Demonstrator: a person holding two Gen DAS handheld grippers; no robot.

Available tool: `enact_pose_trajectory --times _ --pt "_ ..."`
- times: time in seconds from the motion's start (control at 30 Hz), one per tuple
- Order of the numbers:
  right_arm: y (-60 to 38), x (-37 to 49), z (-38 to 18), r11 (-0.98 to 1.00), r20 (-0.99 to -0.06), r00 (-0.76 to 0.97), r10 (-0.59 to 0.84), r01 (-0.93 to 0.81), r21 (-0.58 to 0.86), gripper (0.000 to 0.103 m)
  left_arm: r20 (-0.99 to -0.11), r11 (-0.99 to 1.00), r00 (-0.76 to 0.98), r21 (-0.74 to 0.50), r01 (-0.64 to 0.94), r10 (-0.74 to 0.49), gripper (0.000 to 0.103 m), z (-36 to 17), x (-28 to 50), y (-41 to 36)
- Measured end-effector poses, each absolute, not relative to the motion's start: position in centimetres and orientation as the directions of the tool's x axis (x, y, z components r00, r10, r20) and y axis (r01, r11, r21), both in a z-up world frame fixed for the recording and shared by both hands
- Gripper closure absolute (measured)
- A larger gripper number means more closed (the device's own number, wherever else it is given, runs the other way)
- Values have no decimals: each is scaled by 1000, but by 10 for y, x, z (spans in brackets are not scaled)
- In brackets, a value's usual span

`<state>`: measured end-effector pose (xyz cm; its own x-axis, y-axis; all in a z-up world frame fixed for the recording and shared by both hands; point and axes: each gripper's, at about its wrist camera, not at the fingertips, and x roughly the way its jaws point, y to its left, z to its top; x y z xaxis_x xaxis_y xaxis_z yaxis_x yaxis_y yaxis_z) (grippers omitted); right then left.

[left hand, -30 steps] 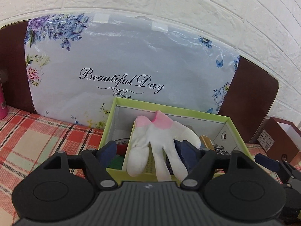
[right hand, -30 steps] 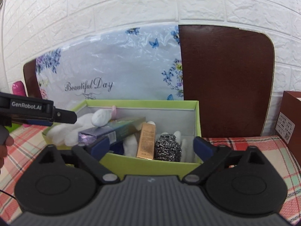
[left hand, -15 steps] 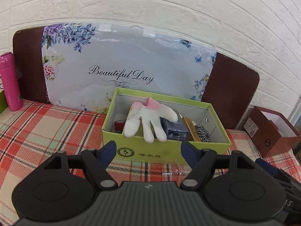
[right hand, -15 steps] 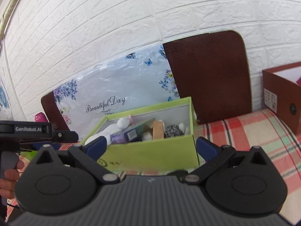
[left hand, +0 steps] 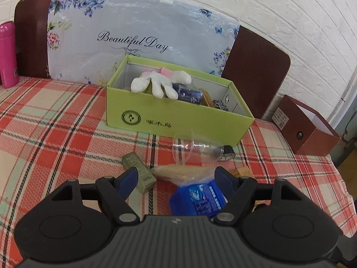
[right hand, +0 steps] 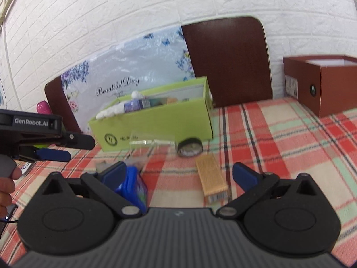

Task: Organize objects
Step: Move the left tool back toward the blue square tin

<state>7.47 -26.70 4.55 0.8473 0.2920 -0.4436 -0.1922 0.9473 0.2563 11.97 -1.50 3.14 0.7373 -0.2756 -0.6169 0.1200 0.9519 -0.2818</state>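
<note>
Both the left gripper (left hand: 175, 178) and right gripper (right hand: 178, 174) hang released, holding nothing. In front of the green box (left hand: 178, 118), the glass (left hand: 196, 150) lying on its side looks fragile and slippery, so grip its rim; the blue pack (left hand: 198, 198) looks light and stiff.

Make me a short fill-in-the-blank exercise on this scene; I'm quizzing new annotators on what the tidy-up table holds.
1. The white glove lies inside the ____ box.
2. The clear glass in front of that box lies on its ____.
3. The bottle at the far left edge of the left wrist view is ____.
4. Both the left gripper and the right gripper are ____ and hold nothing.

Missing words: green; side; pink; open
</note>
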Motion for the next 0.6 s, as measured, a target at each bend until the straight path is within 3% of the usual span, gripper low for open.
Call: enact_pose_trajectory --times 0.33,0.6 --pt "-252 57 12 954 -545 788 288 -187 234 0 -660 951 697 -292 103 -279 24 -3 92 -13" --pt "-251 51 9 970 -566 788 241 -173 172 0 -634 945 711 -293 144 -305 24 -3 103 -47"
